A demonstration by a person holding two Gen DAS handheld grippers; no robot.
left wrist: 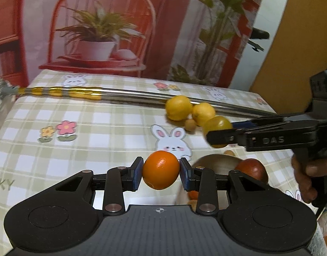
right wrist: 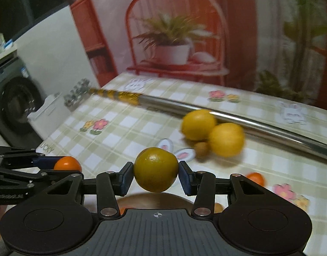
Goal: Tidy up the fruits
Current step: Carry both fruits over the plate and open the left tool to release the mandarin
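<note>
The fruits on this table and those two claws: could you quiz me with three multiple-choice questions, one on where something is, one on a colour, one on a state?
1. Where do the two lemons lie?
A. in the bowl
B. against the metal pole
C. on the floor

2. What colour is the fruit in the left claw?
A. orange
B. purple
C. white

3. How is the right claw?
A. open and empty
B. lying on the cloth
C. shut on a yellow-green fruit

Answers: 1 B, they sit on the cloth beside the pole. 2 A, the orange shows between its pads. 3 C, both pads press the fruit, held above the cloth.
</note>
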